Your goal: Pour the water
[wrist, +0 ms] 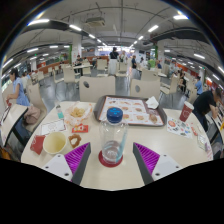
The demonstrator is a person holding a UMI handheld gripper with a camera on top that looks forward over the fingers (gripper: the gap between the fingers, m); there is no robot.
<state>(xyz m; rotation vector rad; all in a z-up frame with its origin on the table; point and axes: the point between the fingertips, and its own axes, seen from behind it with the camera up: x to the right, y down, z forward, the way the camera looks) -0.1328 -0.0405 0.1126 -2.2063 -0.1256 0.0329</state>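
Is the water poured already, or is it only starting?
Only starting, it seems. Done: the gripper has lined up on the water bottle, which stands upright on the table between the open fingers, blue cap on. In hand: nothing yet; gaps show at both sides of the bottle. Left: close on the bottle, lift it, and pour, probably into the yellow cup nearby. I cannot see water in that cup.

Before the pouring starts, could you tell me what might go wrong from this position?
1. The water bottle stands between the open tongs with gaps at both sides; closing off-centre could tip it.
2. Its blue cap appears to be still on, so nothing would pour until it is removed.
3. The yellow cup sits close beside the bottle, near the left finger, and could be knocked during the lift.
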